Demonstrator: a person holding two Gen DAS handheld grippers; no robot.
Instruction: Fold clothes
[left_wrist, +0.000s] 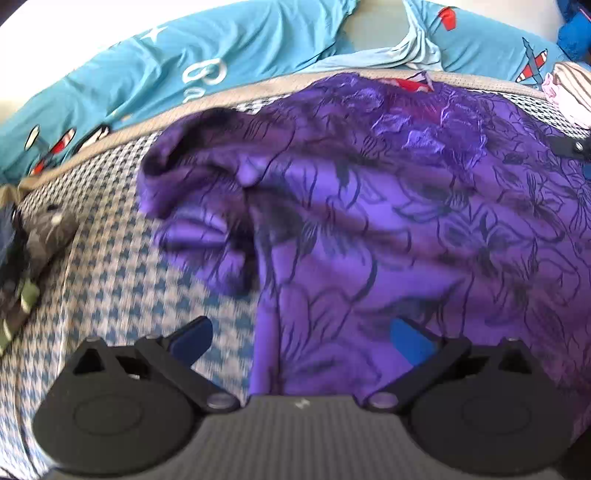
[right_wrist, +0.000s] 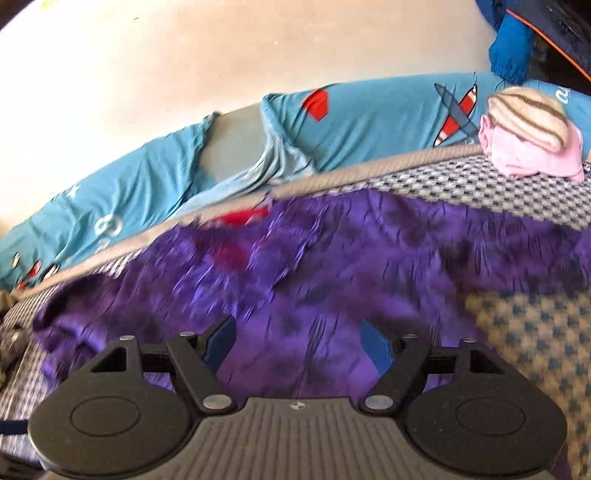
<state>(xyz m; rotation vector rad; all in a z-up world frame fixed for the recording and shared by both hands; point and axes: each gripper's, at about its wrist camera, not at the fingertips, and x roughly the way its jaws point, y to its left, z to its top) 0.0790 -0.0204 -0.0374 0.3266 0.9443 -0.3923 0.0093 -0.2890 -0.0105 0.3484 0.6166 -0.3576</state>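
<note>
A purple garment (left_wrist: 388, 221) with a dark flower print lies spread and rumpled on the checked mattress (left_wrist: 122, 280). Its bunched sleeve (left_wrist: 192, 173) lies at the left. My left gripper (left_wrist: 301, 341) hangs open over the garment's near left edge, with nothing between its blue pads (left_wrist: 412, 341). In the right wrist view the same purple garment (right_wrist: 332, 266) is blurred. My right gripper (right_wrist: 301, 345) is open above its near part, holding nothing. A bit of red cloth (right_wrist: 240, 218) shows at the garment's far edge.
A teal sheet (left_wrist: 240, 48) printed with aeroplanes runs along the far side by the pale wall (right_wrist: 221, 55). Folded pink and striped clothes (right_wrist: 532, 136) sit at the mattress's far right corner. Dark camouflage clothing (left_wrist: 33, 251) lies at the left edge. Bare checked mattress (right_wrist: 528, 332) shows at right.
</note>
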